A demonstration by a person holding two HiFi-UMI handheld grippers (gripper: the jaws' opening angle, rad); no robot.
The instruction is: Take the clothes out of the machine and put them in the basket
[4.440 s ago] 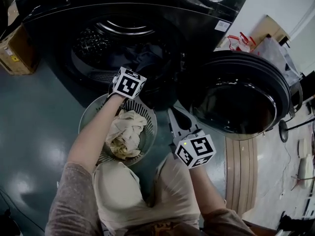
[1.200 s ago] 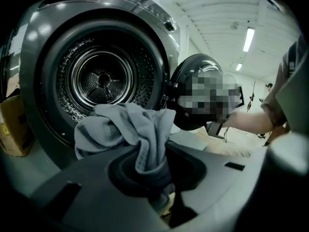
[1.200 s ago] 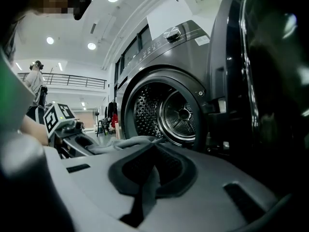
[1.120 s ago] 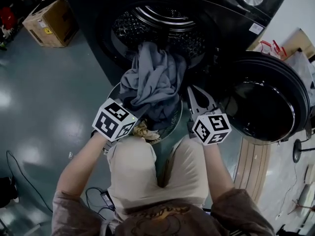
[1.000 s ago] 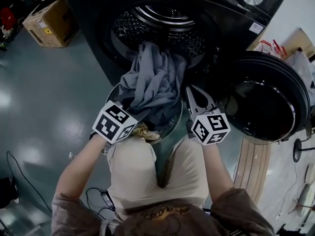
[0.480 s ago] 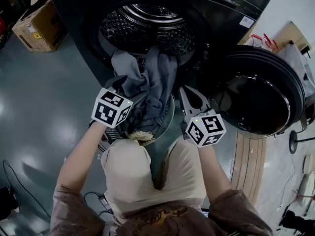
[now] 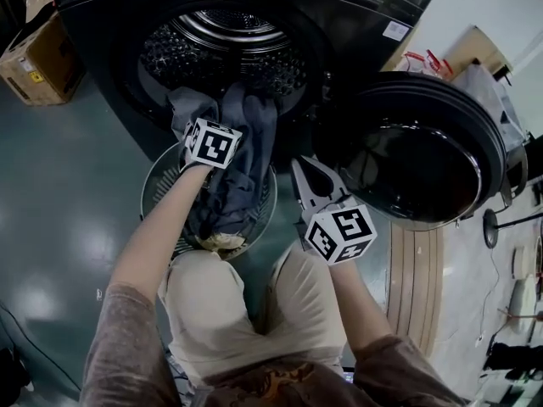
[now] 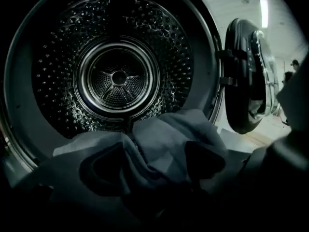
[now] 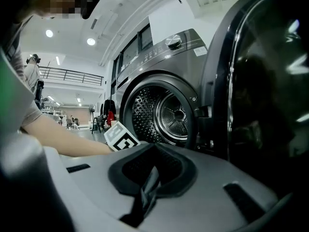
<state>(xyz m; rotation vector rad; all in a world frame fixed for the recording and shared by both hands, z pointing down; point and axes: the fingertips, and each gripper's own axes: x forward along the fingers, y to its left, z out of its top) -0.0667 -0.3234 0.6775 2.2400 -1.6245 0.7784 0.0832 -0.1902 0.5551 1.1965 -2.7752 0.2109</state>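
The grey garment [image 7: 242, 155] drapes from the lip of the washing machine [image 7: 225, 45] into the basket [image 7: 157, 181] below. The left tool [image 7: 219, 119], jaws just opened wide, sits over the garment without clamping it. The right tool [image 7: 302, 166], further right, is closed and empty.

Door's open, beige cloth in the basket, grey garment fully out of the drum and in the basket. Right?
No. The grey garment is not fully out: in the left gripper view one end lies over the lip of the drum; the rest hangs into the basket. The door being open and the beige cloth in the basket are correct.
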